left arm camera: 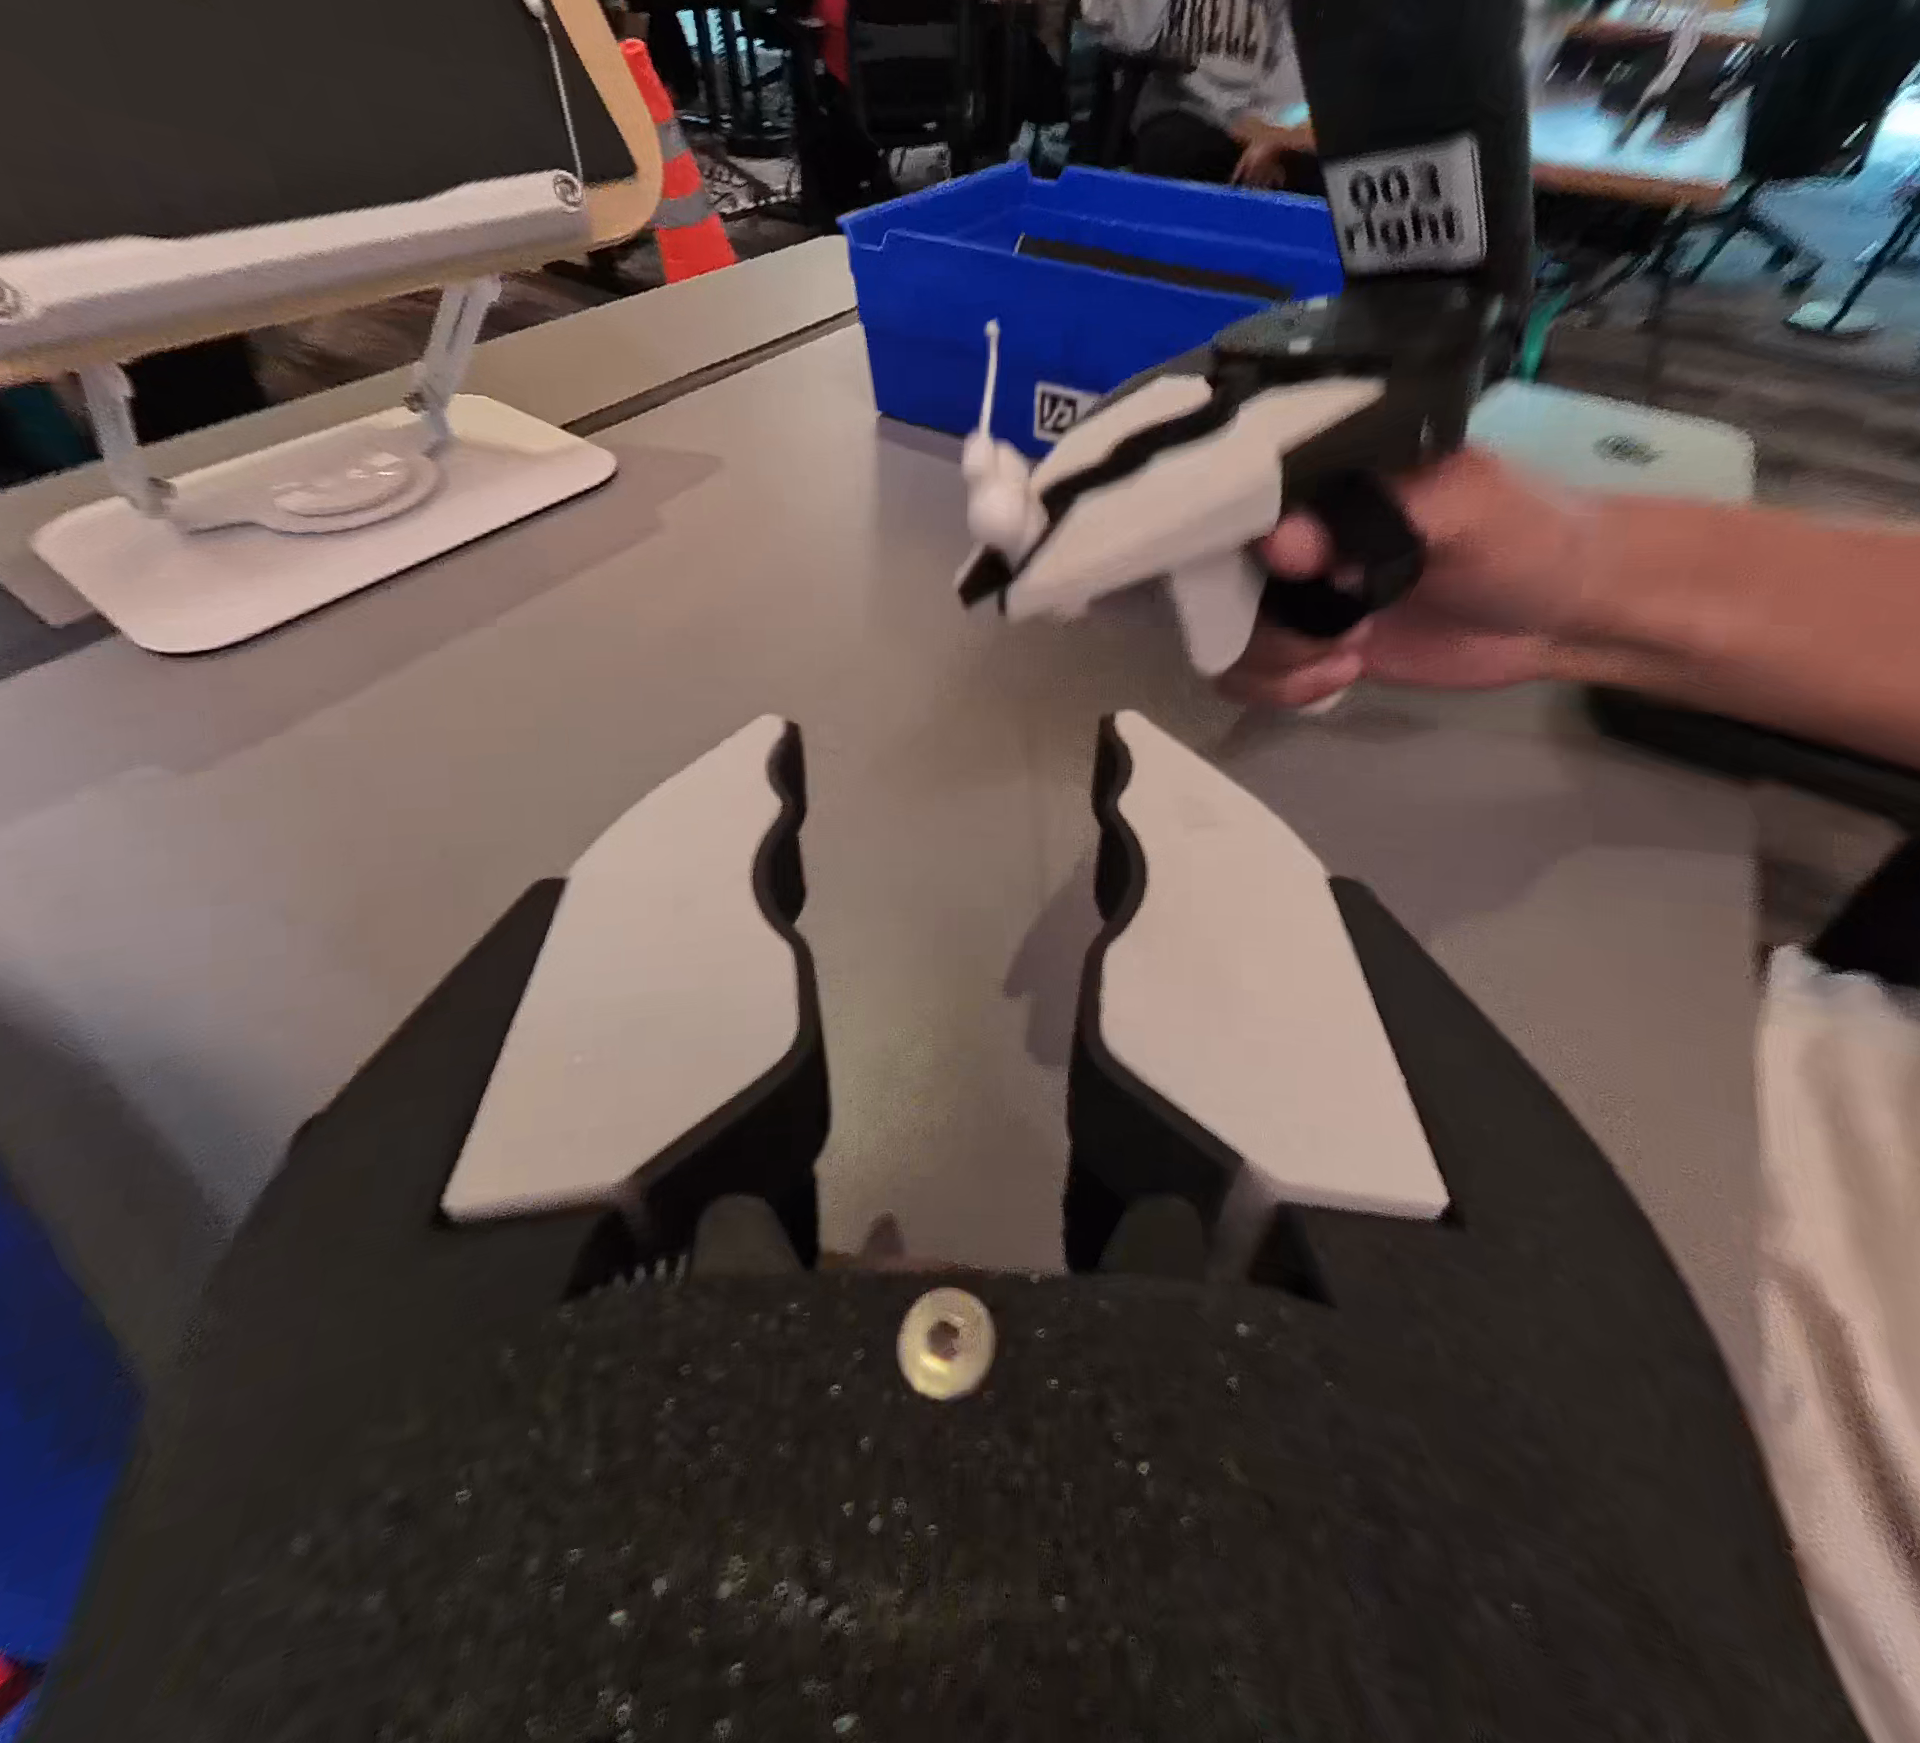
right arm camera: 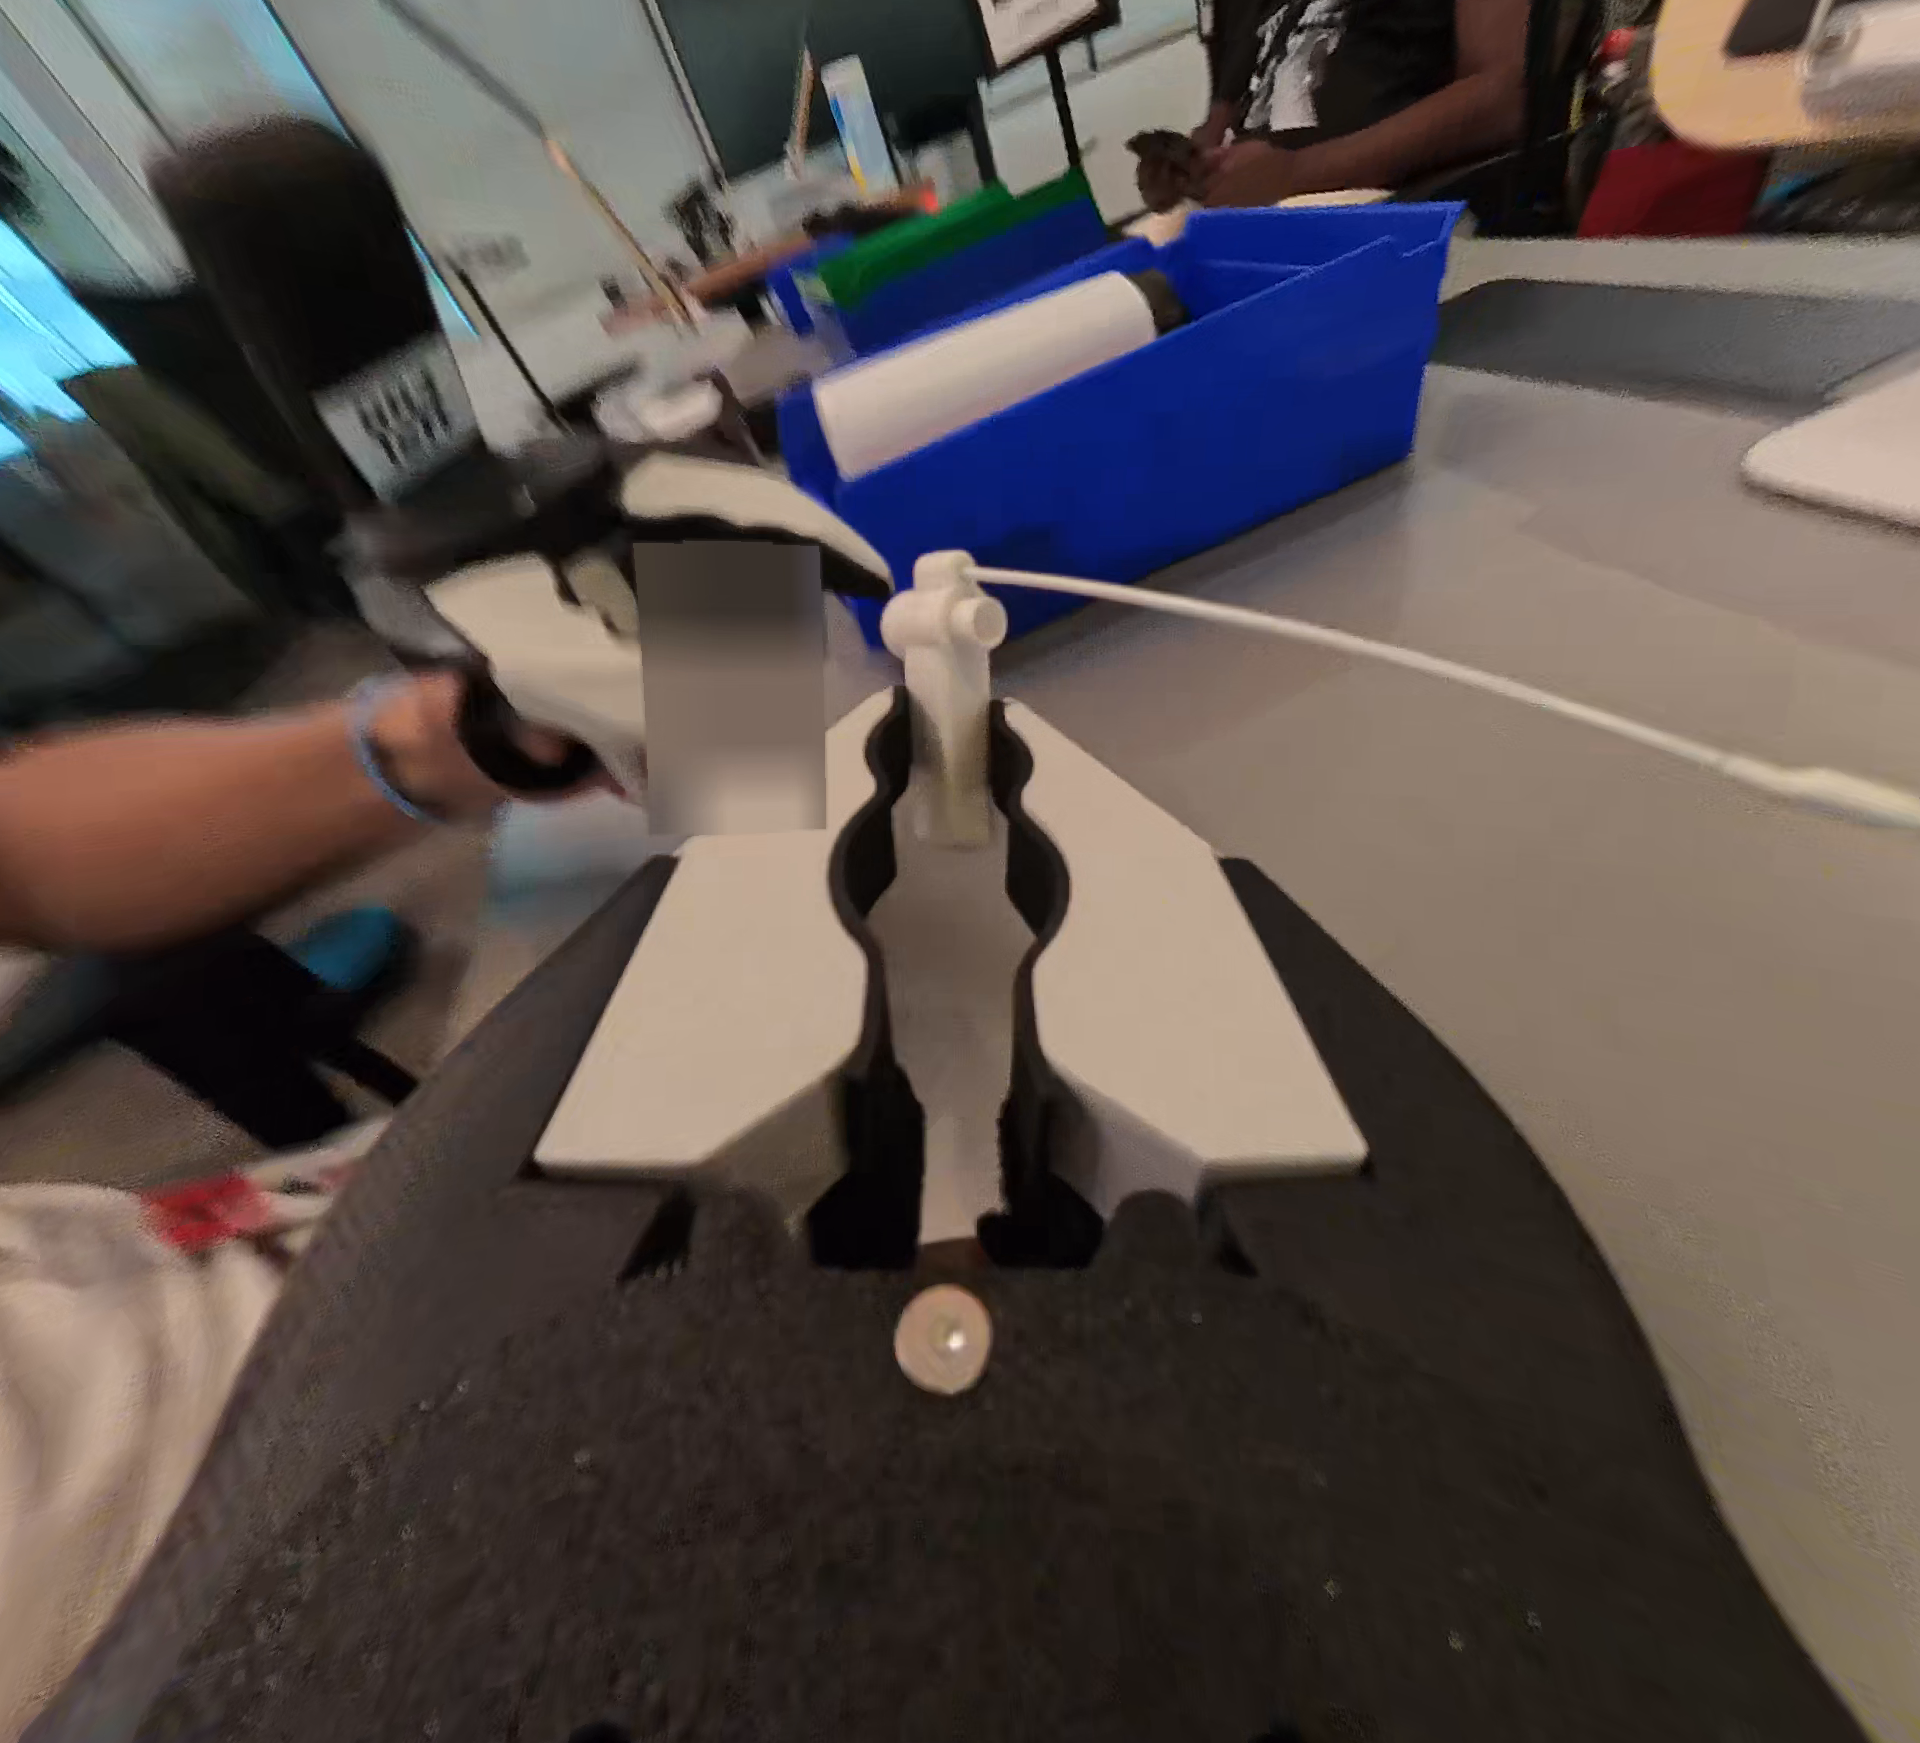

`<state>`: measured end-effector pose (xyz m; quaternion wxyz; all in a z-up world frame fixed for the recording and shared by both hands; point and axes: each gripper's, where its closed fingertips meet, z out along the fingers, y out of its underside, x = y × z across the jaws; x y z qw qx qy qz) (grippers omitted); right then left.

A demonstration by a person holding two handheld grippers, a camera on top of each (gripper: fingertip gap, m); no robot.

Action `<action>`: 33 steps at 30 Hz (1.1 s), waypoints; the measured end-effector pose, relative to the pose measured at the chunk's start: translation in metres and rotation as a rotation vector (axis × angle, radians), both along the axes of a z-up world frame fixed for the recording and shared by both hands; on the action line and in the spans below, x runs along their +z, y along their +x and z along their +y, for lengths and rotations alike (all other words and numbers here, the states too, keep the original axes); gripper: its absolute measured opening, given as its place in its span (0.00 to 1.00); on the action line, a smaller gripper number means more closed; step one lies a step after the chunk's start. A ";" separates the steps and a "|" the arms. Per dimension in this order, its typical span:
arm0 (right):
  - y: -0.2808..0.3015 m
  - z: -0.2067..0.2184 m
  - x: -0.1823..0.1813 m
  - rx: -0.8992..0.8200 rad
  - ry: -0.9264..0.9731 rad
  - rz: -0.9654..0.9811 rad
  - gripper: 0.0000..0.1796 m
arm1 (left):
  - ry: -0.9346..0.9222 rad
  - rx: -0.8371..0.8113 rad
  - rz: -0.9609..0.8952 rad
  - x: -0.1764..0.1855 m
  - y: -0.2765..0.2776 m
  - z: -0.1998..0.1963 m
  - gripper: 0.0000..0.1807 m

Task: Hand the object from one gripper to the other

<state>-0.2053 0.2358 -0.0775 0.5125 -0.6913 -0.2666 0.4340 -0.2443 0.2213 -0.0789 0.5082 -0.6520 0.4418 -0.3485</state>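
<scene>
Right gripper [right arm camera: 943, 717] clamped on small white plastic fitting [right arm camera: 940, 654], above grey table [right arm camera: 1455, 862] | fitting: short stem, crossed tube stubs at top, thin white cord [right arm camera: 1351, 649] trailing away | left gripper [left arm camera: 948, 737] fingers spread apart, holding nothing, well short of fitting | blue bin [right arm camera: 1195, 436] behind.

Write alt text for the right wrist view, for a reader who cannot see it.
The right gripper is shut on a small white plastic fitting with a thin white tube trailing off to the right above a grey table. The left gripper, held in a hand, reaches in from the left; behind sits a blue bin holding a white roll.
</scene>
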 end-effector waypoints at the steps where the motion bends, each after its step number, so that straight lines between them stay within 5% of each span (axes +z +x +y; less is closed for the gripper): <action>1: 0.001 -0.002 0.004 0.035 -0.079 0.098 0.08 | 0.048 0.014 0.035 -0.002 0.000 0.000 0.33; 8: -0.026 -0.027 0.002 0.280 -0.509 0.425 0.08 | 0.395 0.077 0.267 -0.007 0.012 -0.010 0.44; 21: -0.057 -0.050 -0.012 0.389 -0.583 0.338 0.08 | 0.545 0.030 0.334 -0.013 0.017 -0.020 0.31; 25: -0.049 -0.043 -0.015 0.326 -0.475 0.245 0.18 | 0.589 0.078 0.352 -0.007 0.011 -0.013 0.31; 28: -0.030 -0.020 -0.014 0.089 -0.211 0.066 0.33 | 0.626 0.135 0.377 -0.004 0.003 -0.004 0.31; 33: -0.034 -0.019 0.010 -0.151 0.149 -0.160 0.33 | 0.817 0.198 0.484 -0.004 0.004 -0.002 0.31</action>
